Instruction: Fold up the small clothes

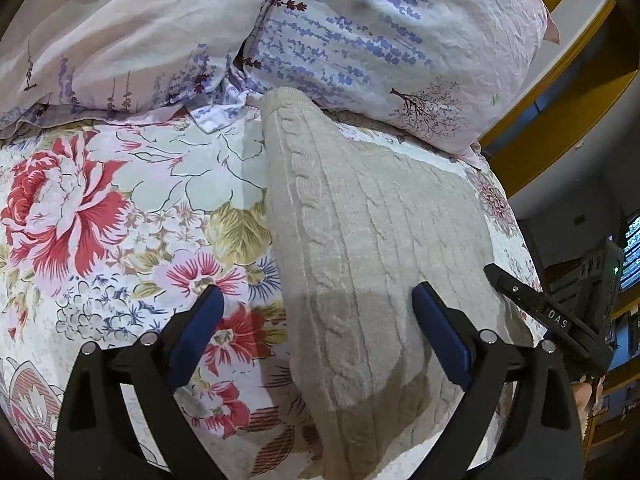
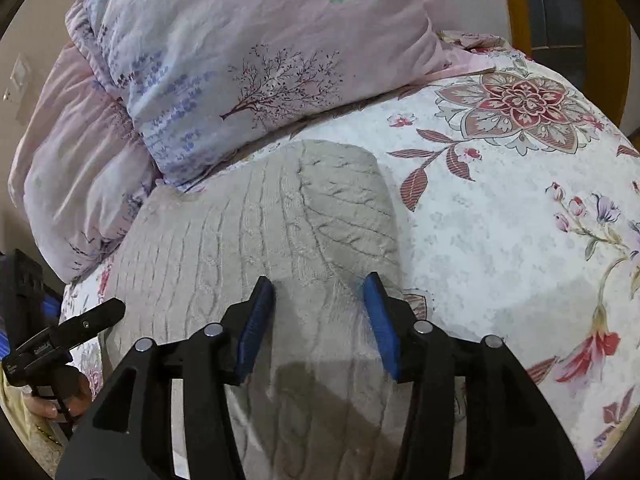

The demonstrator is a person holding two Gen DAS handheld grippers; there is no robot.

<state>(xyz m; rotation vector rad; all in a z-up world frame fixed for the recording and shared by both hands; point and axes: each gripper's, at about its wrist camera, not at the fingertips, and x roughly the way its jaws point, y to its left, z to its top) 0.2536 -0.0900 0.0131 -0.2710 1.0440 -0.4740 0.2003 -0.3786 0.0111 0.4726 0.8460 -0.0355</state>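
From the left wrist camera, the left gripper (image 1: 316,312) is hovering with its jaws spread wide over the near end of a beige cable-knit sweater (image 1: 360,240), nothing between the blue pads (image 1: 202,328) but air. The sweater is lying lengthwise on the floral bedspread (image 1: 120,200), already doubled into a long narrow panel whose far end is reaching the lavender-print pillow (image 1: 380,40). At the right edge the other gripper's black finger is showing just above the sweater's right border.

From the right wrist camera, the right gripper (image 2: 320,308) is sitting low over the same sweater (image 2: 260,232), its jaws partly apart and gripping nothing; the knit is lying flat beneath them. A folded-over flap is resting across the sweater's right side, its edge running diagonally. The bedspread (image 2: 500,220) is spreading out to the right, with the pillow (image 2: 260,60) behind.

Judging by this, a lengthwise fold seems just laid and let go. The next move likely calls for both grippers pinching the near hem's corners and carrying them toward the pillow end, keeping the layers aligned so the flap is not slipping.
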